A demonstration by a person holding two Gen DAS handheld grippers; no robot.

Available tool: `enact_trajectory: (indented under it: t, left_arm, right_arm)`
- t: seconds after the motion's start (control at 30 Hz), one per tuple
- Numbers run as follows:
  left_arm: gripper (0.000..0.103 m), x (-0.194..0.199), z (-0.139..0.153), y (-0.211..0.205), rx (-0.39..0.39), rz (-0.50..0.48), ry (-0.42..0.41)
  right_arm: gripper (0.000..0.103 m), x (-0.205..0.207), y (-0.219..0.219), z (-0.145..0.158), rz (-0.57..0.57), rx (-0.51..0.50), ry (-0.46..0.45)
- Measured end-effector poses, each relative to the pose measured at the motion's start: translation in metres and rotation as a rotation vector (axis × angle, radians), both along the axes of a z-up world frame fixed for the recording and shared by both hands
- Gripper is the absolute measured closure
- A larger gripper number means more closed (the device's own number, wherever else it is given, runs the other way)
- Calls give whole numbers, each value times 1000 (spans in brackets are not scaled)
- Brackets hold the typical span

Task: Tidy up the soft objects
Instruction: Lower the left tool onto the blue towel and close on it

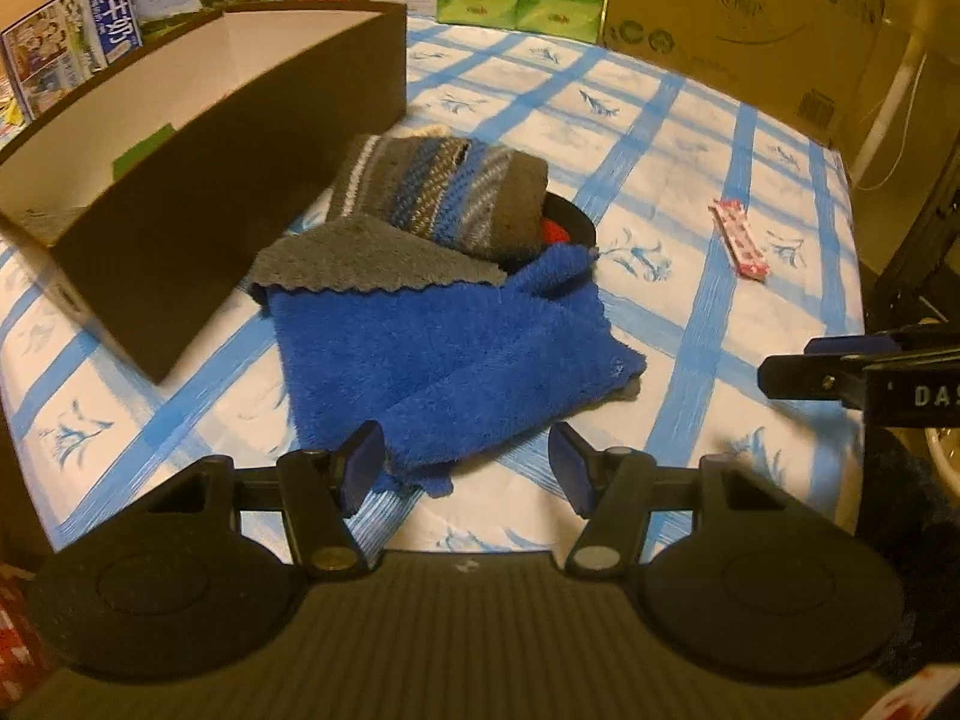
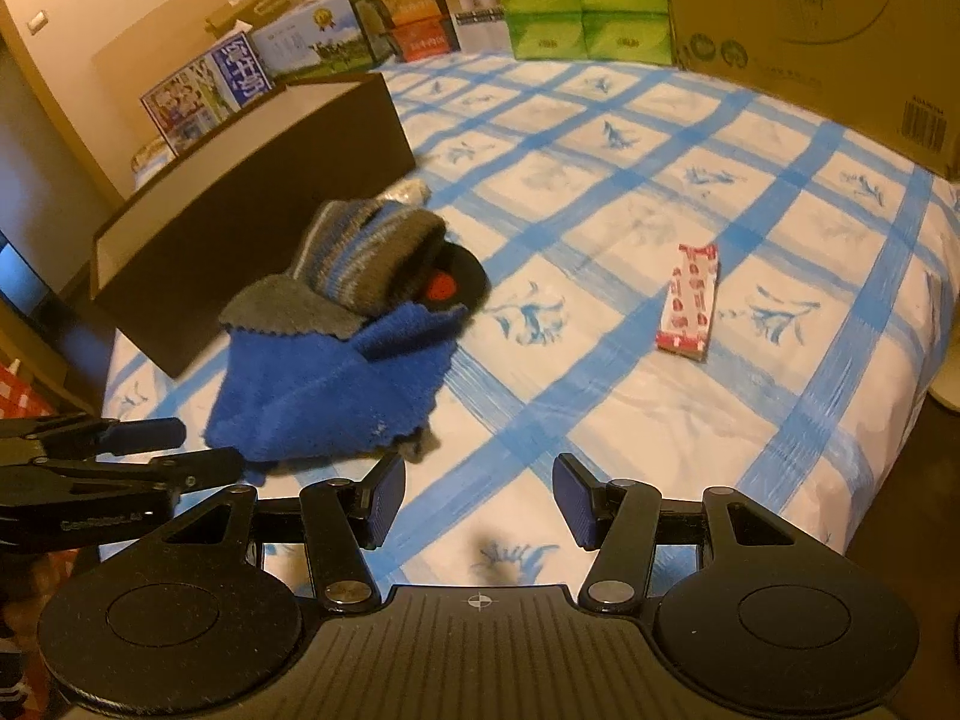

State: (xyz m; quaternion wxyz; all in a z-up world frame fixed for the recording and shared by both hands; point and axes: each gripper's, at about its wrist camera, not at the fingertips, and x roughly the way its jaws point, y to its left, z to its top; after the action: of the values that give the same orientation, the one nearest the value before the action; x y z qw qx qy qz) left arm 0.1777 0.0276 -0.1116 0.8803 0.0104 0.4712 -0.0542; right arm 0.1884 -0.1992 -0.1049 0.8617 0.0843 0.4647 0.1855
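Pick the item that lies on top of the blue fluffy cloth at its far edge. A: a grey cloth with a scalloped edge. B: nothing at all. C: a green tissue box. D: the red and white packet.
A: the grey cloth with its scalloped edge overlaps the far edge of the blue fluffy cloth, while the red and white packet lies apart on the bedsheet.

Both views are lit dimly by warm, yellowish indoor light, and a strong amber cast is given to the walls and the cardboard boxes (image 2: 810, 12). The checked tablecloth (image 1: 660, 138) is the brightest area. Soft shadows are cast beside the dark box (image 1: 198, 228). Straight lines are bent heavily toward the edges by the fisheye lenses, and the corners are vignetted. Slight blur and grain are seen throughout.
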Motion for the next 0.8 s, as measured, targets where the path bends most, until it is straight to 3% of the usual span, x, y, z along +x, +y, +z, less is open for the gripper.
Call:
enact_trajectory:
  t: [0.37,0.53,0.6,0.67,0.8]
  left_arm:
    - [36,26,-35,-19,81,-139,-8]
    - [38,34,-47,-24,139,-152,-22]
    - [58,35,-47,-23,142,-156,-31]
    - [89,34,-43,-20,141,-154,-39]
    - [96,26,-24,-4,66,-113,-76]
  right_arm:
    - [48,14,-4,-18,-32,-20,56]
    - [48,19,-6,-26,-43,-22,86]
    - [48,20,-6,-28,-46,-20,92]
    - [48,20,-6,-28,-50,-19,94]
    - [48,20,-7,-27,-57,-18,89]
